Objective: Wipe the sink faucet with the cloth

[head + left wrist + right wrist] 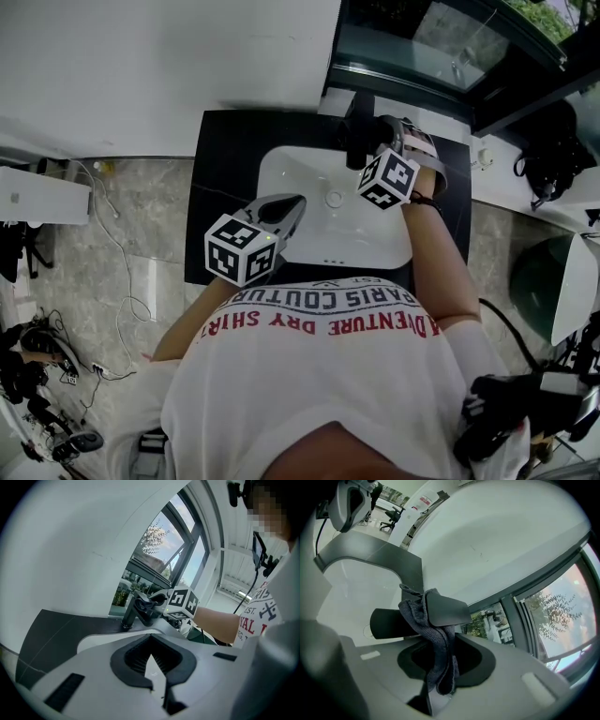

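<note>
Fingers of right gripper (440,667) clamped on grey cloth (436,639); cloth is draped over the dark faucet (389,623) at the back edge of the white sink (300,173). Left gripper (284,214) has fingers together, held over the sink's front-left part, well apart from faucet. Sink sits in black tabletop (225,150).

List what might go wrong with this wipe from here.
The cloth, pinched in the right gripper, lies against the lever of the faucet; a push there might nudge the lever and start water. Much of the cloth hangs loose, so it may snag on the faucet and slip out of the jaws.
</note>
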`<state>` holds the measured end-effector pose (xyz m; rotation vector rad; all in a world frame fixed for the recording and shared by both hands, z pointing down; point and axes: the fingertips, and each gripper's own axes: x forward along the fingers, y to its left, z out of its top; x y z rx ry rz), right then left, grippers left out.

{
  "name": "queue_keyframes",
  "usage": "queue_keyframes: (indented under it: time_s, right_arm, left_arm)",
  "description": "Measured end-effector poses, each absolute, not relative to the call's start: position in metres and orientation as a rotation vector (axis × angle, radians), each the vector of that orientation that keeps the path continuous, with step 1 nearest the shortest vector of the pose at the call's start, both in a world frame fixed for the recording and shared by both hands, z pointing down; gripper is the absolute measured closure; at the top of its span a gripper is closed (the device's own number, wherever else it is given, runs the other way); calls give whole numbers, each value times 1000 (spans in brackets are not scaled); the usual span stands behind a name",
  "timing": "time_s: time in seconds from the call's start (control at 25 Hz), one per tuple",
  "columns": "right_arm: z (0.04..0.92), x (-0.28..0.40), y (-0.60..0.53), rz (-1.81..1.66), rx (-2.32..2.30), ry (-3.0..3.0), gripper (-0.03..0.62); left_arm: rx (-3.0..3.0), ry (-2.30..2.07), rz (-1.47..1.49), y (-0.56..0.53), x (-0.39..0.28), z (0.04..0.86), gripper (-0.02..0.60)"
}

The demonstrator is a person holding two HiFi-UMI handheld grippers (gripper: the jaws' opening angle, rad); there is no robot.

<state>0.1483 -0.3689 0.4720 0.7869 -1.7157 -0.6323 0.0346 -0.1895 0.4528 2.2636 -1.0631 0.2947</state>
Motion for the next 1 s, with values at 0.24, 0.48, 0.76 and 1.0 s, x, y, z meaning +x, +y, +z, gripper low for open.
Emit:
queue_keyframes:
  time_s: [0.24,0.48,0.76,1.0]
  right_arm:
    - [468,147,-359,-669,792,-1734,511]
    - [469,146,-333,-688,779,-1764,513]
    - [462,150,-321,-720,779,-1786,511]
    - [458,156,-290,-712,814,-1879,512]
  left_arm:
    - [2275,-1044,302,-188,39,451,580]
    - [2276,-1031,306,-186,42,453,580]
    - [2291,-1007,313,-189,53,451,580]
    - [2280,-1020,320,-195,46,452,580]
